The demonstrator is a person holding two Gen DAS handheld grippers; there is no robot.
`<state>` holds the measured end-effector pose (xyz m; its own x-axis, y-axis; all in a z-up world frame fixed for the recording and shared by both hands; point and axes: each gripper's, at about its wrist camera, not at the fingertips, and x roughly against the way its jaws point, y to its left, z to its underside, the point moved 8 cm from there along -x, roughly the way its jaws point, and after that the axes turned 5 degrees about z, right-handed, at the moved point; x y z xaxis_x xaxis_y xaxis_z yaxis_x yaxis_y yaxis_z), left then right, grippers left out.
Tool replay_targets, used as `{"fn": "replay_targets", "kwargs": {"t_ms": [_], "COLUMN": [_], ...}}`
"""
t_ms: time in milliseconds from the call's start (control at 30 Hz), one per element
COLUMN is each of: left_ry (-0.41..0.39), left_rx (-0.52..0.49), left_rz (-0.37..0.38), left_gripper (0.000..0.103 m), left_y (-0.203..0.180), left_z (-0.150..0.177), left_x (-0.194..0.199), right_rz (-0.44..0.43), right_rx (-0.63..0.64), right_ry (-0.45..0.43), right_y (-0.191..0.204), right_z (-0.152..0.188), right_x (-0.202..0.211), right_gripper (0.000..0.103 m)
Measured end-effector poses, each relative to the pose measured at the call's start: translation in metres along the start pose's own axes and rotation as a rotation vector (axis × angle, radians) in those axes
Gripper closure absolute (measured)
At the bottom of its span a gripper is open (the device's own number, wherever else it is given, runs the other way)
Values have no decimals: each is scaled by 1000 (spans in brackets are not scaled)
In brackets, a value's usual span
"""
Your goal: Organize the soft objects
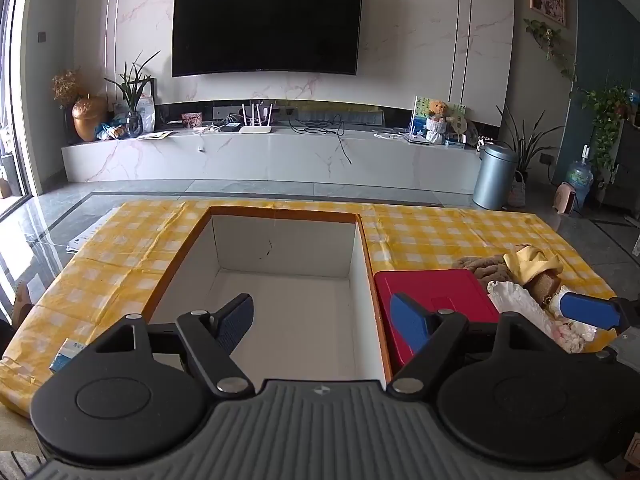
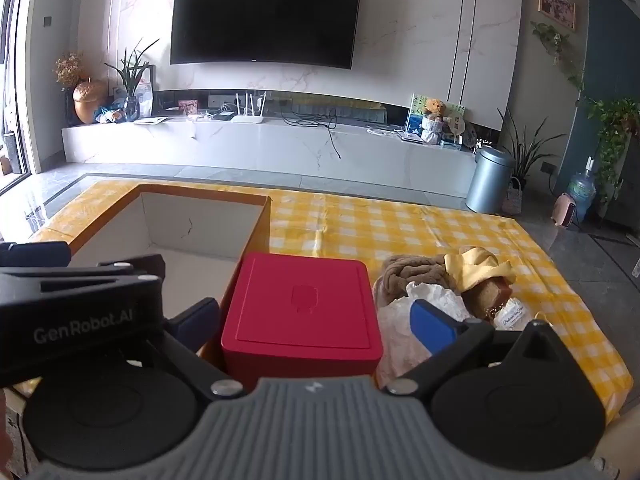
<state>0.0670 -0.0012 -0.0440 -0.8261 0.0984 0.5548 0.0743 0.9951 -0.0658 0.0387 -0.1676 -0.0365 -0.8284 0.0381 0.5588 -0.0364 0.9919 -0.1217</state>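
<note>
A large open cardboard box (image 1: 280, 248) with white inner walls stands on the yellow checked tablecloth (image 1: 440, 232); nothing shows inside it. My left gripper (image 1: 324, 320) is open, hovering over the box's near part. A red box (image 2: 300, 312) sits just right of the cardboard box (image 2: 192, 220). My right gripper (image 2: 316, 320) is open, with the red box between its fingers; contact cannot be told. A pile of soft things lies right of the red box: a brown plush (image 2: 412, 272), a yellow cloth (image 2: 480, 268) and white crumpled fabric (image 2: 436, 300). The pile also shows in the left wrist view (image 1: 520, 276).
A small blue and white packet (image 1: 66, 354) lies at the table's near left. The left gripper's body (image 2: 72, 300) fills the left of the right wrist view. Beyond the table are a TV wall, a low marble cabinet and a grey bin (image 1: 494, 176).
</note>
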Motion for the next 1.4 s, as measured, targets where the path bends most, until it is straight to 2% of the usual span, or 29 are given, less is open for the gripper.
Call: {"fn": "replay_targets", "kwargs": {"t_ms": [67, 167, 233, 367, 467, 967, 1400], "left_ry": [-4, -49, -40, -24, -20, 10, 14], "left_rx": [10, 0, 15, 52, 33, 29, 27], "left_rz": [-4, -17, 2, 45, 35, -4, 3], "left_gripper": [14, 14, 14, 14, 14, 14, 14], "left_y": [-3, -13, -10, -1, -3, -1, -1], "left_z": [-2, -7, -6, 0, 1, 4, 4], "left_x": [-1, 4, 1, 1, 1, -1, -2], "right_rz": [-11, -3, 2, -13, -21, -10, -5], "right_rx": [-29, -30, -22, -31, -36, -26, -18], "right_ry": [-19, 0, 3, -9, -9, 17, 21], "right_y": [-2, -2, 5, 2, -3, -3, -3], "right_z": [0, 2, -8, -7, 3, 7, 8], "right_x": [0, -3, -2, 8, 3, -4, -3], "right_gripper": [3, 3, 3, 3, 3, 3, 3]}}
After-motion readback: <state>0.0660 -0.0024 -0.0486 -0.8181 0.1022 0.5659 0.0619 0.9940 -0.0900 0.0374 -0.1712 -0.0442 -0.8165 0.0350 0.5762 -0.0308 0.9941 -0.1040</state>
